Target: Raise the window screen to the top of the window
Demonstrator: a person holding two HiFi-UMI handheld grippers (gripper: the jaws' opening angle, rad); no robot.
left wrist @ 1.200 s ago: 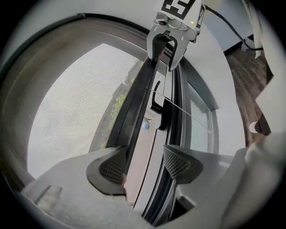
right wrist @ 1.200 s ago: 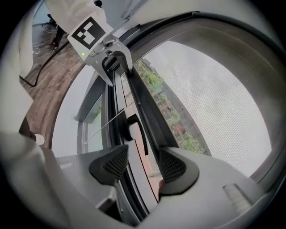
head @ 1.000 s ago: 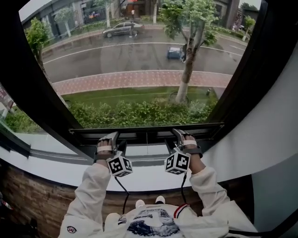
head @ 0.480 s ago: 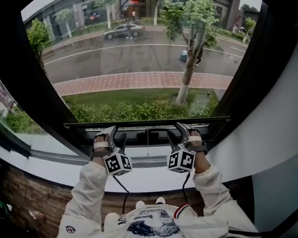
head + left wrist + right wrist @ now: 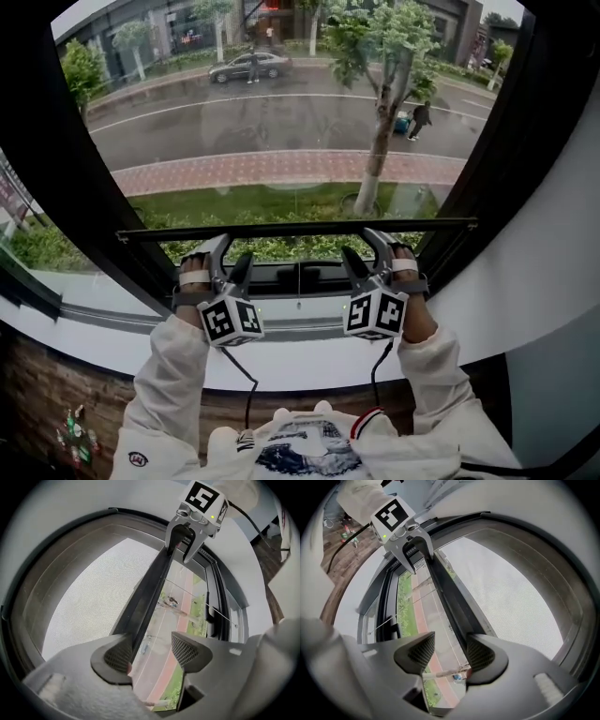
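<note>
Window screen's bottom bar [image 5: 296,228] sits low in window frame [image 5: 511,141], well short of top; most of lift left. L gripper [image 5: 234,248] & R gripper [image 5: 360,242]: jaws apart, bar between them, against 1 pad each, not clamped

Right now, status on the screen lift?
Left gripper, right gripper: jaws apart, against screen bar. Bar low in window frame, short of top. Nothing blocking.

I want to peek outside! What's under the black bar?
Under the bar you can see green bushes outside, then the dark window frame. The left gripper and right gripper hide bits of both.
</note>
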